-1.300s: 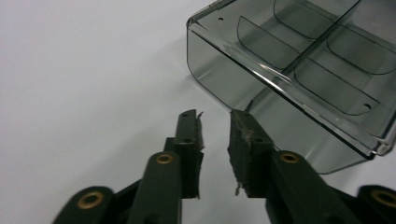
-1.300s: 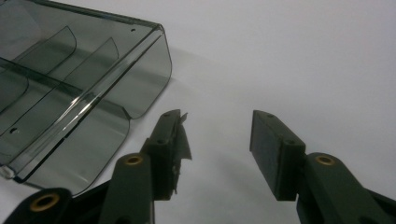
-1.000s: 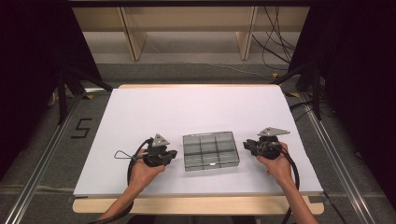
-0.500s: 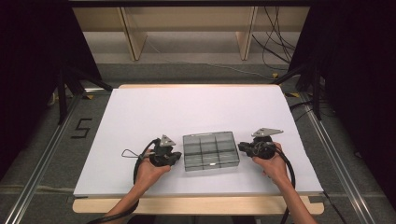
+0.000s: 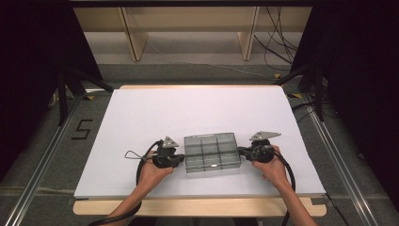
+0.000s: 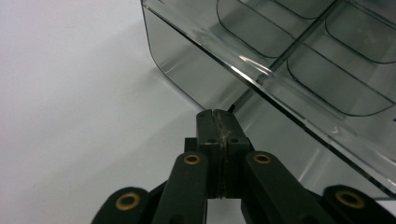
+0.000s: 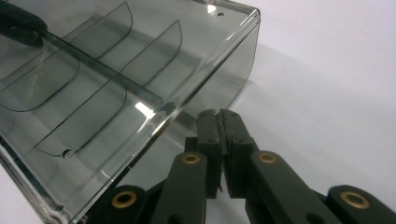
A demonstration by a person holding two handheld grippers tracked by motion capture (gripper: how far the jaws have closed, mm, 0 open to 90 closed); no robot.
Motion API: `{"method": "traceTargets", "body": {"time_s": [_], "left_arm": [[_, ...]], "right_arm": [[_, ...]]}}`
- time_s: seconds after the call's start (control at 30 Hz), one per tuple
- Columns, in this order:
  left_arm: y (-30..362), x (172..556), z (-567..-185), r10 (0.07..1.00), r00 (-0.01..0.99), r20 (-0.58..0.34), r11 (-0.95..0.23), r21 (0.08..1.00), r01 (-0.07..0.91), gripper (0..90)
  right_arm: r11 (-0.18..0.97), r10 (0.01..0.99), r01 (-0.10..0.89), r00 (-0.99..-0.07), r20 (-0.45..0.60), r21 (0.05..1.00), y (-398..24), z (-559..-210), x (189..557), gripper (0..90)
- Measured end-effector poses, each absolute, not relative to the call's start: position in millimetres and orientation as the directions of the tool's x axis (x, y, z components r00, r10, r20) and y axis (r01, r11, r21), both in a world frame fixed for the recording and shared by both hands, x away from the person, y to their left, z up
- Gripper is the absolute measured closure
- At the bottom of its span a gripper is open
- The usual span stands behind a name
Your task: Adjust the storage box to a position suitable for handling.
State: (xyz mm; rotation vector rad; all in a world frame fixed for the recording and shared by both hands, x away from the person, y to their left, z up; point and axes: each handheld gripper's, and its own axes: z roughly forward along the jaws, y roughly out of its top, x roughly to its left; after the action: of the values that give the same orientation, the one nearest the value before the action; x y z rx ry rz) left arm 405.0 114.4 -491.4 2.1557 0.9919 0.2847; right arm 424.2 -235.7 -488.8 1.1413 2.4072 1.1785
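The right tongs (image 7: 219, 114) have just been closing (nothing between them); both tongs, left (image 6: 217, 114) too, pressed together, flank the compartment box (image 5: 211, 151), seemingly ready to push it.

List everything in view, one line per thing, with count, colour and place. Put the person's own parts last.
Compartment box: one, clear smoky grey with inner dividers, near the front middle of the sheet, between the two grippers.
White sheet: one, white, covers most of the table top.
Table: one, light wood, its edge shows at the front of the sheet.
Shelf unit: one, light wood, on the floor beyond the table.
Cables: several, black, on the floor at the far right.
Left gripper: one, black, jaws shut, at the box's left end.
Right gripper: one, black, jaws have just been closing, with nothing between them, at the box's right end.
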Motion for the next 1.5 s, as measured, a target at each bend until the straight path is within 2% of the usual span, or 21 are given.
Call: {"method": "traceTargets", "body": {"time_s": [0.5, 0.67, 1.0, 1.23, 1.47, 1.5], "left_arm": [[117, 396, -484, 0.733, 0.673, -0.094, -0.423, 0.712, 0.560, 88.9], [123, 394, -483, 0.734, 0.674, -0.079, -0.432, 0.712, 0.554, 88.9], [129, 387, -480, 0.724, 0.687, -0.056, -0.456, 0.709, 0.538, 89.0], [128, 382, -480, 0.732, 0.678, -0.067, -0.438, 0.715, 0.544, 89.0], [135, 378, -478, 0.716, 0.698, -0.004, -0.499, 0.696, 0.516, 89.1], [136, 377, -477, 0.722, 0.692, -0.019, -0.487, 0.697, 0.527, 89.1]], "right_arm": [[0.344, 0.740, 0.563, -0.655, 0.152, 0.752, -232, -487, 415, 90.0], [0.366, 0.718, 0.538, -0.683, 0.138, 0.759, -228, -487, 410, 90.0], [0.367, 0.726, 0.534, -0.676, 0.124, 0.762, -222, -486, 399, 90.0], [0.347, 0.719, 0.537, -0.678, 0.149, 0.769, -220, -486, 394, 90.0], [0.368, 0.715, 0.529, -0.687, 0.130, 0.765, -216, -486, 389, 90.0], [0.370, 0.719, 0.530, -0.684, 0.126, 0.763, -215, -485, 387, 90.0]]}}
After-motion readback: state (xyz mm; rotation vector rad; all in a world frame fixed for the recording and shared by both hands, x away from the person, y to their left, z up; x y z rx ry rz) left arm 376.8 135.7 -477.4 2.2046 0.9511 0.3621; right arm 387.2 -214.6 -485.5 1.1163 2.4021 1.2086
